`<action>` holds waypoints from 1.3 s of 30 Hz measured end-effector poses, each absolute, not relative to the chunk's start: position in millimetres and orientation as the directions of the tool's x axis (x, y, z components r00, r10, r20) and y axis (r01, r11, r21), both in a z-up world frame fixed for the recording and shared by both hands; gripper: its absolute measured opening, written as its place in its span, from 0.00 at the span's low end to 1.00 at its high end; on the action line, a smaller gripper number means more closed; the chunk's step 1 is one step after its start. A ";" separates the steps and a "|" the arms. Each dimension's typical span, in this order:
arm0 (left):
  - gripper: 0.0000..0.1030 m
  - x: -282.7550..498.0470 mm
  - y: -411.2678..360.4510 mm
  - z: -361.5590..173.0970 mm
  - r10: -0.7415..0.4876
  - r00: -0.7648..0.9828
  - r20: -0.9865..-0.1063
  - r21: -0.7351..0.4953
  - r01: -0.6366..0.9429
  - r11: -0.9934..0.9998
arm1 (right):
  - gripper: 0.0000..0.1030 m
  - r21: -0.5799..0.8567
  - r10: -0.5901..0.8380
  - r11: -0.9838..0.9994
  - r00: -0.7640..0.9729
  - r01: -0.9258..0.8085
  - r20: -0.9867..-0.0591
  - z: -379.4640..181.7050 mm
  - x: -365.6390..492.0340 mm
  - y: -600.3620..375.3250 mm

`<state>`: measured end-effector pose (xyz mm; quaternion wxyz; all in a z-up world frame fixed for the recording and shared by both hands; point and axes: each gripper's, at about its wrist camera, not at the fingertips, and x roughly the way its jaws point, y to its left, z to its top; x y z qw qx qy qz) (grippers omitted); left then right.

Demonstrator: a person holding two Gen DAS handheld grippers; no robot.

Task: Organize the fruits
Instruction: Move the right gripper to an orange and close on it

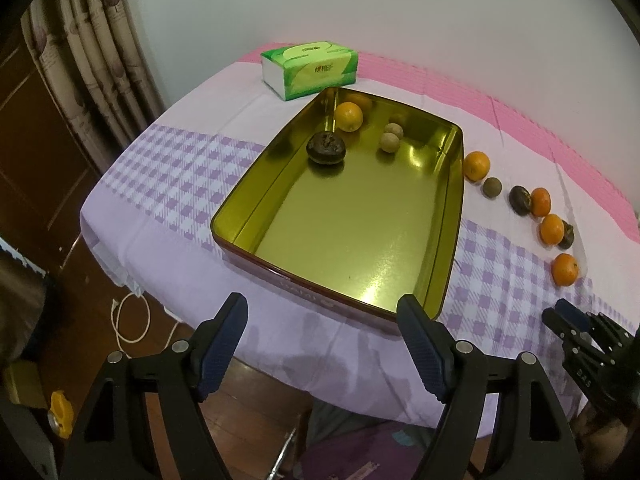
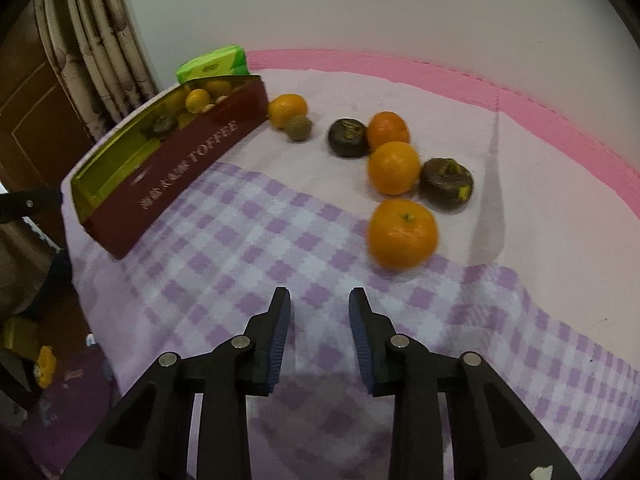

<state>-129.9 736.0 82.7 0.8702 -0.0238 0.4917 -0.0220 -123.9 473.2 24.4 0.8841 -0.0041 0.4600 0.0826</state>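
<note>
A gold-lined toffee tin [image 1: 352, 236] stands on the checked cloth and holds an orange [image 1: 349, 117], a dark wrinkled fruit [image 1: 326, 147] and small tan fruits [image 1: 389, 142]. To the right of the tin [image 2: 180, 184] lies a row of loose fruit: a near orange [image 2: 402, 233], two more oranges [image 2: 394, 167], dark fruits [image 2: 446, 184] and a small brown one [image 2: 298, 128]. My left gripper [image 1: 322, 302] hangs open and empty over the tin's near edge. My right gripper [image 2: 320, 294] hovers short of the near orange, its jaws narrowly apart with nothing between them.
A green tissue box [image 1: 309, 69] sits behind the tin at the table's back. A curtain [image 1: 92, 80] and a wooden door stand to the left. A white cable [image 1: 132, 320] lies on the floor below the table's left edge.
</note>
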 end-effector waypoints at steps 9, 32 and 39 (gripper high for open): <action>0.75 -129.1 736.4 80.6 -0.061 0.507 -0.860 -0.062 0.015 0.998 | 0.24 0.110 0.197 0.977 0.572 -0.184 -0.796 41.5 -121.9 489.9; 0.75 -128.3 733.7 76.4 -0.060 0.498 -0.865 -0.053 0.029 0.998 | 0.22 0.118 0.224 0.970 0.590 -0.214 -0.775 57.1 -118.9 500.8; 0.75 -128.2 733.5 74.7 -0.065 0.489 -0.870 -0.060 0.026 0.998 | 0.24 0.041 0.147 0.983 0.624 -0.181 -0.767 61.5 -125.0 484.2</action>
